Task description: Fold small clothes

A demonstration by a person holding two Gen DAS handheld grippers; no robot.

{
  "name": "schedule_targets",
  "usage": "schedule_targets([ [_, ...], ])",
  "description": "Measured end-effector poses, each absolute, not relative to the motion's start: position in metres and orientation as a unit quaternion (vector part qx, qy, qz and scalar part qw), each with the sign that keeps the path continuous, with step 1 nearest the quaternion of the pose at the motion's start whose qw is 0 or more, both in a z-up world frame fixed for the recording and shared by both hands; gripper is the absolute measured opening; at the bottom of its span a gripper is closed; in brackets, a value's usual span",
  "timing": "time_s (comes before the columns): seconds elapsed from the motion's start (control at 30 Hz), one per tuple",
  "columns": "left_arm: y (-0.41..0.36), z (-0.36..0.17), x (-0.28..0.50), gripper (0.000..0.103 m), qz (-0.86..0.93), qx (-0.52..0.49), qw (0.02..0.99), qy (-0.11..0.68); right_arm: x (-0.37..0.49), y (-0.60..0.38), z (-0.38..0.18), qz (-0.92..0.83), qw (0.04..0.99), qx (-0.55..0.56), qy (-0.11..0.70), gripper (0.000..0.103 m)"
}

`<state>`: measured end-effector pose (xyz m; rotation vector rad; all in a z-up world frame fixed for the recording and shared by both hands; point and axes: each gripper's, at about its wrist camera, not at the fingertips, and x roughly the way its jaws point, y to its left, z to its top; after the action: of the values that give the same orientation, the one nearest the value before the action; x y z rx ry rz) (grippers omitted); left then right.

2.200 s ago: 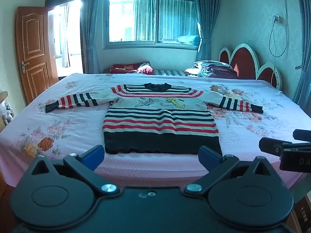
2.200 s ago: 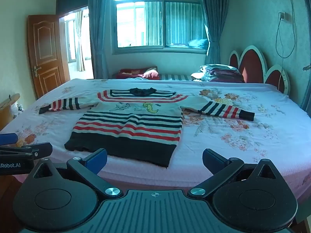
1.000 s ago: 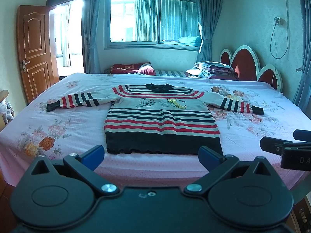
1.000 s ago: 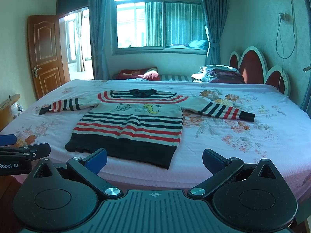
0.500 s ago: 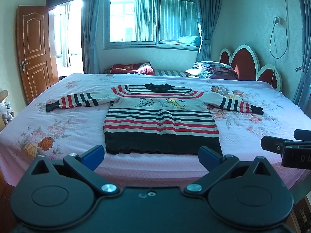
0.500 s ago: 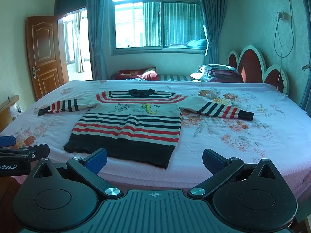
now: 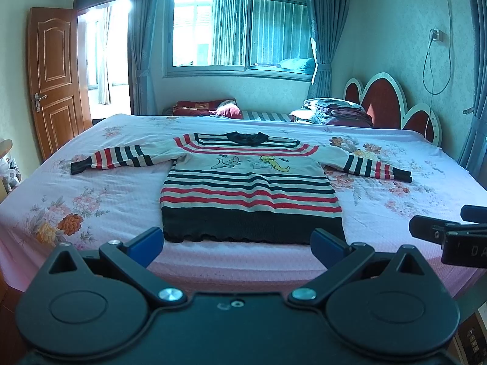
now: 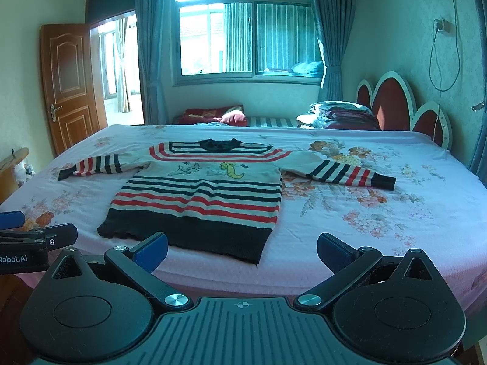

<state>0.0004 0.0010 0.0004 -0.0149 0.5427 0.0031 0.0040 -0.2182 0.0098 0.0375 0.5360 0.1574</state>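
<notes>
Ribbed knit sweater of matt wool-like yarn, dimpled floral cotton bedsheet, matt black plastic left gripper with blue rubbery pads and shiny metal pivot screws, glossy varnished wooden door.

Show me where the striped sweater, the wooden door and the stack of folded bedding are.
striped sweater (image 7: 249, 191), left wrist view, on the striped chest.
wooden door (image 8: 68, 88), right wrist view, on its upper panel.
stack of folded bedding (image 8: 344, 115), right wrist view, on the pile's middle.
</notes>
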Motion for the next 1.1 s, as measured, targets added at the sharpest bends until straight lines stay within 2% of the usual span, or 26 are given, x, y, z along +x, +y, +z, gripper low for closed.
schedule_targets([
  [1.1, 0.0050, -0.0026, 0.0008, 0.103, 0.000, -0.007, 0.962, 0.271, 0.0078, -0.2203, 0.0119, 0.080, 0.961, 0.018, 0.266, 0.103],
])
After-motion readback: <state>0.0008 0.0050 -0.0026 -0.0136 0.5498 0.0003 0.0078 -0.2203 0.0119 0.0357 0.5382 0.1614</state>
